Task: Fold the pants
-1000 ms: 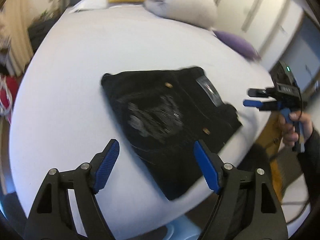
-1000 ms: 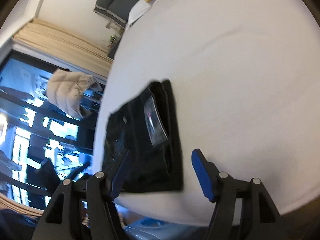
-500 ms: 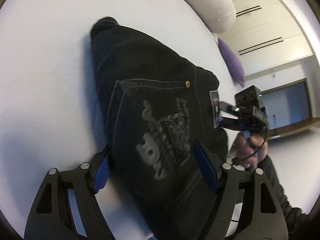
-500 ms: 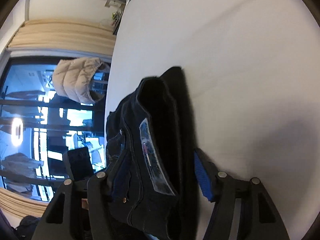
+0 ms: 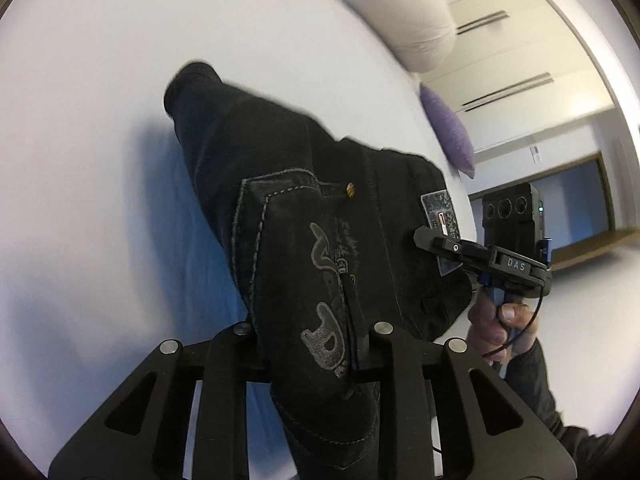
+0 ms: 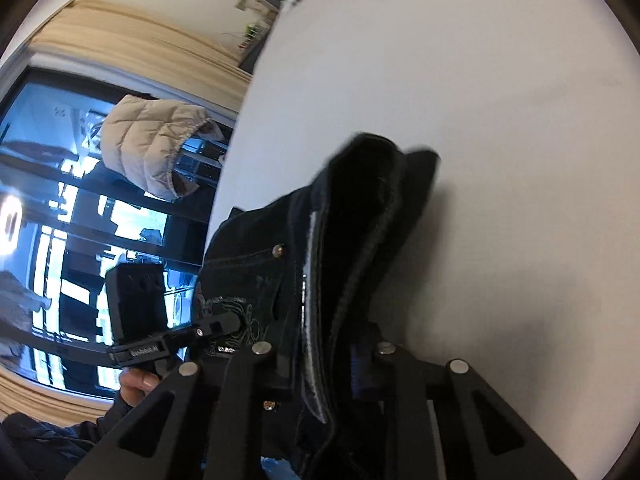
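The folded black pants lie on the white bed, with a back pocket, grey embroidery and a waistband label facing up. My left gripper is shut on the near edge of the pants at the pocket. My right gripper is shut on the waistband end of the pants, which stands bunched between its jaws. The right gripper also shows in the left wrist view at the label. The left gripper shows in the right wrist view, on the pocket side.
A rolled white duvet and a purple pillow lie at the far side of the bed. A window with a beige jacket hanging in front of it is to the left in the right wrist view. The bed edge is close to me.
Both grippers moved in onto the pants and closed from open onto the near edge. The held edge now lifts off the bed.
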Tool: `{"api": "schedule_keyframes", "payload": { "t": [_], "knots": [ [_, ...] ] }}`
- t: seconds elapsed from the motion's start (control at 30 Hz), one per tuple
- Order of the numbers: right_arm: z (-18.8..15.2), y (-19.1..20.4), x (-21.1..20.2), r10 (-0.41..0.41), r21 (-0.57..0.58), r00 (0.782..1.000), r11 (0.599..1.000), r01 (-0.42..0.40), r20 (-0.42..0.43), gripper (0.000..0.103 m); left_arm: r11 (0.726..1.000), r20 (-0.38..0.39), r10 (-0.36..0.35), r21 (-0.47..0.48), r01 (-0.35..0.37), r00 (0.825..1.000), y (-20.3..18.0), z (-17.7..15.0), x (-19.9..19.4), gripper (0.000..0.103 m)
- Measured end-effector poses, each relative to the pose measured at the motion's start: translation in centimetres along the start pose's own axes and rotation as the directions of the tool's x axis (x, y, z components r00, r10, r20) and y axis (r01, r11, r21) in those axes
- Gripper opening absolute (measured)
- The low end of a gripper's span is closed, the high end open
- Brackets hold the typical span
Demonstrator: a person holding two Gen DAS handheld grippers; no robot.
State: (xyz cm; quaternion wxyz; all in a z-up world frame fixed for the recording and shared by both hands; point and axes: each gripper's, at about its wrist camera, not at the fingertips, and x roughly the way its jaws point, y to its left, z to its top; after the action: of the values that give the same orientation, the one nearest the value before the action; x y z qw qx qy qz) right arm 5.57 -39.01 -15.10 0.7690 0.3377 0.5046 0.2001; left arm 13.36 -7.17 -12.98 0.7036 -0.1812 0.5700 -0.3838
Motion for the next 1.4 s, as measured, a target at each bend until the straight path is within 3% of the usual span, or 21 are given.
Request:
{"api": "schedule_keyframes", "payload": {
  "t": [0.1, 0.27, 0.4, 0.5, 0.63, 0.7, 0.77, 0.83, 0.9, 0.97, 1.0, 1.07, 1.1, 1.13, 1.17, 1.2, 1.23, 1.27, 1.3, 1.33, 1.4],
  "knots": [
    [3.5, 1.9, 0.0, 0.035, -0.011, 0.998, 0.999, -0.035, 0.056, 0.02, 0.998, 0.049, 0.021, 0.054, -0.024, 0.999, -0.3, 3.8, -2.9, 0.022],
    [10.2, 4.2, 2.5, 0.055, -0.03, 0.992, 0.998, -0.052, 0.112, 0.02, 0.981, 0.111, 0.116, 0.144, -0.131, 0.987, 0.3, 11.7, -5.8, 0.022],
    [13.9, 3.0, 5.8, 0.069, 0.034, 0.989, 0.997, -0.074, 0.127, 0.02, 0.968, 0.134, 0.174, 0.158, -0.195, 0.976, 2.3, 16.5, -5.6, 0.022],
    [15.2, 1.4, 9.1, 0.063, 0.081, 0.992, 0.994, -0.073, 0.111, 0.02, 0.97, 0.124, 0.184, 0.14, -0.2, 0.975, 5.0, 18.5, -4.2, 0.022],
    [14.8, -2.0, 13.5, 0.024, 0.155, 0.998, 0.987, -0.032, 0.054, 0.023, 0.973, 0.065, 0.204, 0.098, -0.21, 0.977, 11.4, 19.3, -3.1, 0.025],
    [14.1, -4.1, 14.3, 0.049, 0.208, 0.996, 0.976, -0.063, 0.072, 0.032, 0.976, 0.044, 0.207, 0.059, -0.21, 0.977, 14.0, 18.8, -1.7, 0.034],
    [13.4, -5.4, 13.9, 0.123, 0.229, 0.986, 0.962, -0.146, 0.114, 0.032, 0.988, 0.059, 0.153, 0.012, -0.154, 0.987, 15.9, 18.2, -1.7, 0.042],
    [12.9, -5.5, 12.9, 0.116, 0.231, 0.984, 0.962, -0.145, 0.133, 0.036, 0.994, 0.082, 0.108, -0.005, -0.108, 0.991, 16.7, 17.9, -2.0, 0.044],
    [12.4, -5.0, 11.3, 0.076, 0.228, 0.981, 0.967, -0.116, 0.176, 0.052, 0.985, 0.107, 0.167, 0.018, -0.169, 0.98, 16.1, 17.3, -2.8, 0.047],
    [11.3, -4.1, 8.5, 0.011, 0.218, 0.966, 0.974, -0.069, 0.258, 0.062, 0.963, 0.161, 0.247, 0.072, -0.261, 0.956, 14.5, 16.3, -4.7, 0.048],
    [10.7, -3.5, 7.1, -0.014, 0.202, 0.956, 0.978, -0.048, 0.293, 0.062, 0.946, 0.195, 0.284, 0.1, -0.307, 0.939, 13.4, 15.7, -5.6, 0.049],
    [9.4, -1.2, 4.3, -0.091, 0.155, 0.929, 0.987, 0.037, 0.359, 0.062, 0.88, 0.308, 0.38, 0.169, -0.444, 0.872, 9.7, 14.2, -7.5, 0.061],
    [8.9, 0.1, 3.2, -0.121, 0.125, 0.913, 0.989, 0.078, 0.391, 0.063, 0.825, 0.404, 0.415, 0.21, -0.524, 0.815, 7.3, 12.7, -9.1, 0.063],
    [7.5, 2.3, 1.4, -0.157, 0.077, 0.886, 0.988, 0.137, 0.437, 0.063, 0.787, 0.474, 0.424, 0.228, -0.573, 0.772, 5.3, 11.5, -10.2, 0.071],
    [6.7, 3.7, 0.3, -0.184, 0.05, 0.864, 0.982, 0.182, 0.468, 0.067, 0.734, 0.575, 0.429, 0.228, -0.64, 0.696, 2.4, 9.5, -12.0, 0.085],
    [5.8, 5.5, -0.8, -0.213, 0.028, 0.835, 0.973, 0.231, 0.507, 0.074, 0.707, 0.632, 0.424, 0.216, -0.673, 0.649, 0.6, 8.2, -13.2, 0.092],
    [4.6, 7.3, -2.1, -0.233, 0.006, 0.796, 0.961, 0.278, 0.559, 0.076, 0.684, 0.686, 0.416, 0.196, -0.702, 0.597, -1.0, 6.7, -14.5, 0.102],
    [3.0, 9.5, -3.7, -0.242, -0.015, 0.747, 0.948, 0.319, 0.619, 0.083, 0.658, 0.756, 0.404, 0.152, -0.738, 0.516, -3.1, 4.5, -16.8, 0.103],
    [1.9, 11.1, -4.9, -0.234, -0.033, 0.709, 0.94, 0.341, 0.665, 0.092, 0.645, 0.795, 0.395, 0.117, -0.755, 0.46, -4.5, 2.9, -18.0, 0.103],
    [-0.1, 13.3, -6.7, -0.222, -0.053, 0.644, 0.924, 0.378, 0.732, 0.099, 0.636, 0.824, 0.388, 0.086, -0.767, 0.414, -6.0, 1.5, -18.9, 0.103],
    [-2.9, 16.6, -9.3, -0.18, -0.088, 0.542, 0.899, 0.43, 0.821, 0.103, 0.621, 0.866, 0.373, 0.033, -0.783, 0.332, -9.1, -1.1, -21.4, 0.103]
  ]
}}
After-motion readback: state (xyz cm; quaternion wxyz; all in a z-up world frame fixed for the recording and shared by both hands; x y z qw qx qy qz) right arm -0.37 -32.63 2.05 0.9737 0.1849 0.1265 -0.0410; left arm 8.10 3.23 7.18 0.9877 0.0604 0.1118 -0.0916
